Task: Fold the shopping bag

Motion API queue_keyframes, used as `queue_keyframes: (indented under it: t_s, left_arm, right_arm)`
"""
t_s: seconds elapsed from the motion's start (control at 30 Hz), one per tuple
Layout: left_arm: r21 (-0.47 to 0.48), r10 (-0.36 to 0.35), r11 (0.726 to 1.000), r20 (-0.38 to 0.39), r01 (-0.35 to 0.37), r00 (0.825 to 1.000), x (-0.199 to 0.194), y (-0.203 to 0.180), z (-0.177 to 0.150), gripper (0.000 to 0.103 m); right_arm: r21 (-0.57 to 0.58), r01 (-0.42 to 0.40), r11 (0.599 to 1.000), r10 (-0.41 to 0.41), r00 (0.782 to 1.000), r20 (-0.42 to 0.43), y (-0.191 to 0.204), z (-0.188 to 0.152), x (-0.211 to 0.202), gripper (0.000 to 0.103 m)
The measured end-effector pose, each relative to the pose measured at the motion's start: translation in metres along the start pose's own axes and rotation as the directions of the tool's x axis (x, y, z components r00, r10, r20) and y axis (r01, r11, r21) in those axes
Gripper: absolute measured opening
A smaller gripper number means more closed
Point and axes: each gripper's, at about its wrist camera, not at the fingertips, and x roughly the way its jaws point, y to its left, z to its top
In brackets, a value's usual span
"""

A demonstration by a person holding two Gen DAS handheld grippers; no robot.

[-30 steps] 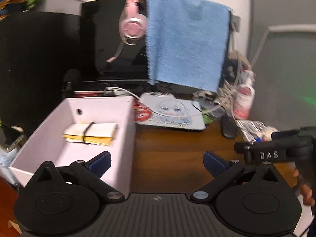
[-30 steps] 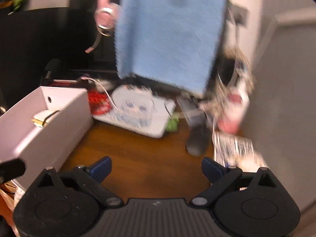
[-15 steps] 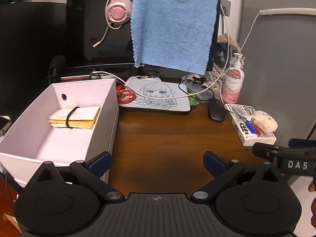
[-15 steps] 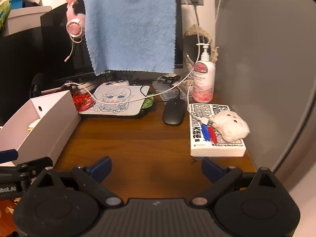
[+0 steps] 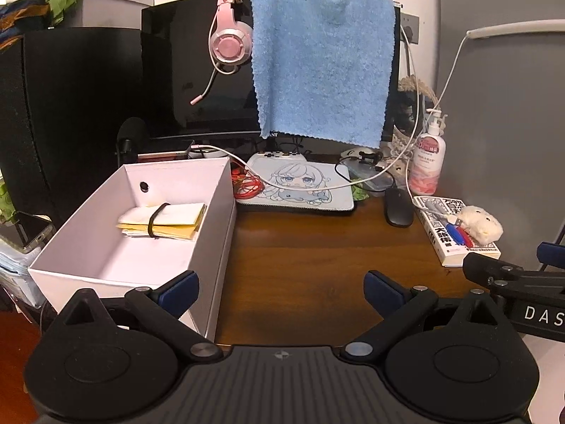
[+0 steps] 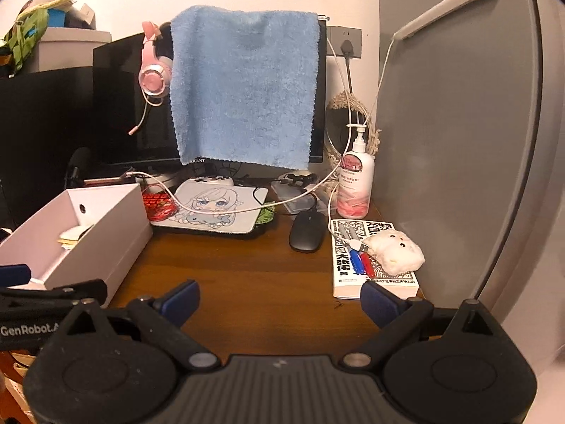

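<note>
One white box point(image 5: 212, 212) at near left, holding one folded bundle point(image 5: 162, 221) (bound by one black band). One blue towel point(image 5: 323, 60), one pink headset point(image 5: 229, 44), one mouse point(image 5: 398, 206), one pump bottle point(image 5: 427, 162), one book point(image 5: 455, 236) at far right, two grippers.

Brown wood desk point(image 5: 300, 247). White box point(image 5: 212, 219) on desk, left side. Inside box: yellow and white folded bag point(image 5: 166, 221), black band around it. Behind box: black monitor point(image 5: 197, 81). Fluffy light blue towel point(image 5: 323, 67) hangs over monitor. Pink headset point(image 5: 229, 44) beside towel. Below towel: pale blue mouse pad point(image 5: 300, 185), cartoon girl with blue eyes. Red cable point(image 5: 247, 185) at pad's left. Black mouse point(image 5: 399, 206) right of pad. White-pink bottle point(image 5: 427, 162) behind mouse. Black-white patterned book point(image 6: 374, 258), cream plush toy point(image 6: 397, 247), red and blue pens point(image 6: 362, 263) on it.
</note>
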Motion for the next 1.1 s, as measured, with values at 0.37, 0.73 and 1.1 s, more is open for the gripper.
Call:
queue_keyframes:
  t_s: [0.37, 0.73, 1.1]
  left_arm:
    - [-0.006, 0.018, 1.0, 0.01, -0.018, 1.0, -0.0038, 0.0009, -0.0004, 0.101]
    - [-0.012, 0.021, 1.0, 0.023, -0.021, 1.0, -0.0078, 0.0017, -0.0004, 0.101]
    - [-0.014, 0.022, 1.0, 0.019, -0.021, 1.0, -0.0071, 0.0026, -0.0002, 0.101]
  right_arm:
    - [0.016, -0.043, 0.999, 0.043, 0.999, -0.005, 0.0017, 0.0014, -0.004, 0.098]
    - [0.012, -0.047, 0.999, 0.047, 0.999, -0.004, 0.0053, 0.0014, -0.0044, 0.098]
    - [0.013, -0.044, 0.999, 0.044, 0.999, -0.006, 0.0061, 0.0023, -0.0031, 0.098]
